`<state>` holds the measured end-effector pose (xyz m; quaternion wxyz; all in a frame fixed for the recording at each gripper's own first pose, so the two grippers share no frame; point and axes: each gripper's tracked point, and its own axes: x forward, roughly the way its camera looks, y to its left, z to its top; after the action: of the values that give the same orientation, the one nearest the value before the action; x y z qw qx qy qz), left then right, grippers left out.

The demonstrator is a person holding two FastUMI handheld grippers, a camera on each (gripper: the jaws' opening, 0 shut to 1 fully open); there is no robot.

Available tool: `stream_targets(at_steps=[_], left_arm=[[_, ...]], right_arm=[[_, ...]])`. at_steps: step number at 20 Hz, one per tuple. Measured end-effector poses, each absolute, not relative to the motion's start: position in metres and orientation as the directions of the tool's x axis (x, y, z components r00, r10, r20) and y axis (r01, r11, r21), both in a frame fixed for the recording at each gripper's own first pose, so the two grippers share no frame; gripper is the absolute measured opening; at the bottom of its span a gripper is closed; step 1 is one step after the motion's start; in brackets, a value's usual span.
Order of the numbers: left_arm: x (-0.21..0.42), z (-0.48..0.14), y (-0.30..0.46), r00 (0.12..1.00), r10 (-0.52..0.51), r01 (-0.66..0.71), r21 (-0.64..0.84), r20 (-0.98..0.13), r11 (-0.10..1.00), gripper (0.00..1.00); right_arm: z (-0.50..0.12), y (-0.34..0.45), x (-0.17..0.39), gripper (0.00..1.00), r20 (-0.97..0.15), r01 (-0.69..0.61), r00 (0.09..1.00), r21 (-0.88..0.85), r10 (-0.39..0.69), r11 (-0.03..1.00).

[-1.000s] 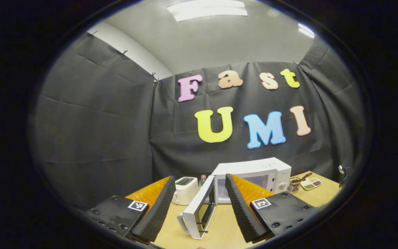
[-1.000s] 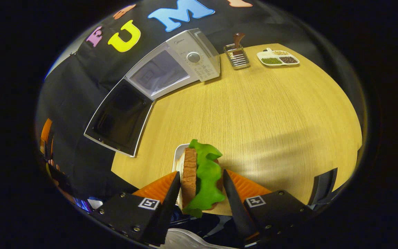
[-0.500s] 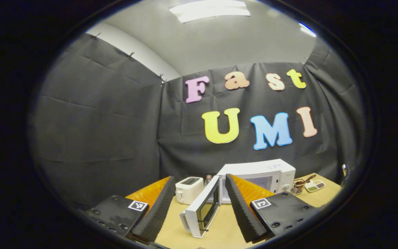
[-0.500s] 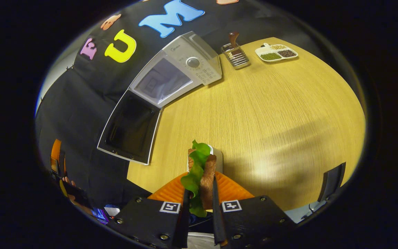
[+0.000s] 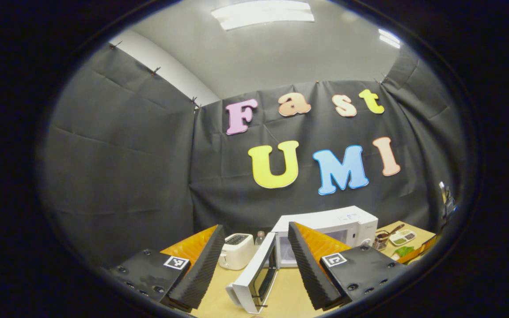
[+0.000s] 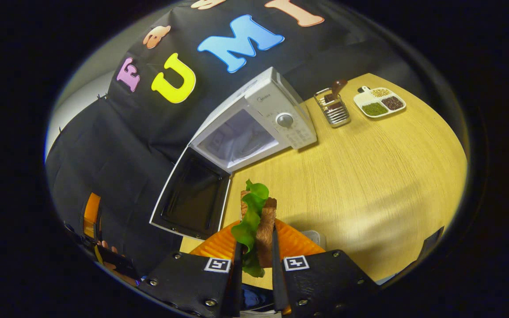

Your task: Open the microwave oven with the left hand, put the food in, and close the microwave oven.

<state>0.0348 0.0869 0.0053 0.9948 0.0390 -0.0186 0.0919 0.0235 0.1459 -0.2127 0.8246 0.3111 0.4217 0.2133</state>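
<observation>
In the right gripper view we see our right gripper [image 6: 255, 260] squeezing a sandwich [image 6: 258, 223] from both sides, two rough brown slices of bread with a curly green leaf between them, held up above the smooth yellow wooden table [image 6: 369, 176] and just in front of the microwave [image 6: 259, 123]. The microwave is a white box with a round knob, and its door [image 6: 192, 198] hangs wide open, flat and dark with a white edge. In the left gripper view our left gripper [image 5: 251, 260] has its ridged fingers [image 5: 201, 265] spread wide with nothing between them, and past them stand the open door, a small white toaster [image 5: 236, 251] and a little tray [image 5: 401, 237] with green and brown bits.
</observation>
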Motion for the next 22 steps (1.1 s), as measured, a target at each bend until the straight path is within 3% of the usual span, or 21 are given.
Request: stream_targets(at_steps=[6,22], left_arm=[[0.068,0.006,0.133,0.985,0.161,-0.164,0.048,0.053,0.985,0.94],[0.104,-0.025,0.273,0.967,0.254,-0.253,0.068,0.008,0.965,0.94]], right_arm=[[-0.200,0.200,0.065,0.29,-0.527,-0.064,0.629,0.698,0.572,0.713],[-0.229,0.301,0.177,0.29,-0.447,-0.001,0.791,0.682,0.418,0.731]])
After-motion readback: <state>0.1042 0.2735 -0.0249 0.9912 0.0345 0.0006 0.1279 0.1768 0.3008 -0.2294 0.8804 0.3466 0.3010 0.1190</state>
